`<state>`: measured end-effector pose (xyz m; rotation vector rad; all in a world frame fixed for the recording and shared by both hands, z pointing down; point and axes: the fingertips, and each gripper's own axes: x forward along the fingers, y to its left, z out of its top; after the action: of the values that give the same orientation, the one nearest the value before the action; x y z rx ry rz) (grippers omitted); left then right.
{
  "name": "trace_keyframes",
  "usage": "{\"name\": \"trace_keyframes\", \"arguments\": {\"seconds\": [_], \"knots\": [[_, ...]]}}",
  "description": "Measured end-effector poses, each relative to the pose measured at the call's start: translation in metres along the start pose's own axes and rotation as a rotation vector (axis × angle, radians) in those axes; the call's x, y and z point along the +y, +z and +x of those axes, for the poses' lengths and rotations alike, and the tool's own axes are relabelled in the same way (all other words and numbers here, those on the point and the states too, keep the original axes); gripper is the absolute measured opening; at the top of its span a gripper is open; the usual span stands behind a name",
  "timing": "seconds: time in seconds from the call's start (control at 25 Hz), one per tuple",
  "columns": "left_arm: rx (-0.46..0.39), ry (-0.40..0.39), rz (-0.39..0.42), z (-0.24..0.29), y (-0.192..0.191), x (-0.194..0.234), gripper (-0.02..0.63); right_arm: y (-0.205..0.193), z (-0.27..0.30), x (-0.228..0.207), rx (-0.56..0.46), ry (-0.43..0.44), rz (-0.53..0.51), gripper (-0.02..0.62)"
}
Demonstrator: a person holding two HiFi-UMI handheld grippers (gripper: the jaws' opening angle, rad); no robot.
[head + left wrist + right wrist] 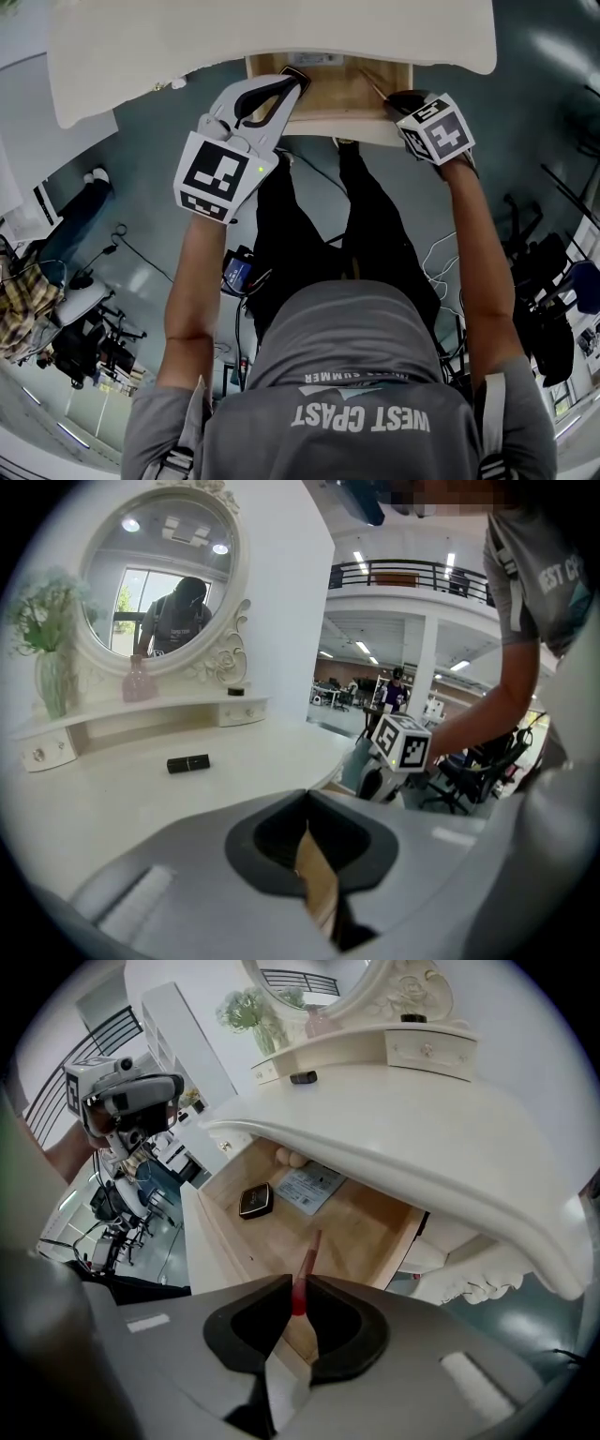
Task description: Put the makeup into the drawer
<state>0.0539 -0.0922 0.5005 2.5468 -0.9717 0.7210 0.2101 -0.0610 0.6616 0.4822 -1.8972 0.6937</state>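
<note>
Right gripper (298,1290) jaws pinched the slim makeup pencil (310,1251) at its red end, judged light and roll-prone; left gripper (309,844) jaws apparently clamped the drawer (375,1227) wall.

Your bench (122,799) is a white dressing table with a smooth, mostly bare top. One black tube (187,762) lies on its side toward the back edge, just before the raised shelf (141,712). On that shelf stand a vase (53,684) of flowers, near the left corner, and a pink bottle (138,681). Under the front edge the wooden drawer (366,1232) is open.
</note>
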Motion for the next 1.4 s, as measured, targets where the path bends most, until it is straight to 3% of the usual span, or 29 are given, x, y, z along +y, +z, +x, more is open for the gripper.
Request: {"name": "trace_keyframes", "arguments": {"seconds": [0.16, 0.4, 0.6, 0.88, 1.08, 1.4], "knots": [[-0.006, 0.014, 0.004, -0.007, 0.004, 0.004, 0.002, -0.002, 0.001, -0.001, 0.022, 0.012, 0.034, 0.084], [-0.027, 0.044, 0.005, -0.022, 0.019, 0.008, 0.002, 0.004, -0.015, -0.002, 0.013, 0.003, 0.037, 0.080], [-0.044, 0.075, 0.003, -0.050, 0.031, 0.020, 0.002, 0.034, -0.044, 0.018, -0.041, -0.001, 0.010, 0.072], [-0.071, 0.128, 0.003, -0.096, 0.054, 0.029, 0.002, 0.103, -0.107, 0.058, -0.242, 0.038, -0.062, 0.002], [-0.097, 0.171, 0.012, -0.132, 0.073, 0.030, 0.002, 0.159, -0.155, 0.098, -0.397, 0.094, -0.189, 0.000], [-0.145, 0.275, 0.033, -0.207, 0.101, 0.035, 0.002, 0.238, -0.243, 0.152, -0.617, 0.043, -0.341, 0.000]]}}
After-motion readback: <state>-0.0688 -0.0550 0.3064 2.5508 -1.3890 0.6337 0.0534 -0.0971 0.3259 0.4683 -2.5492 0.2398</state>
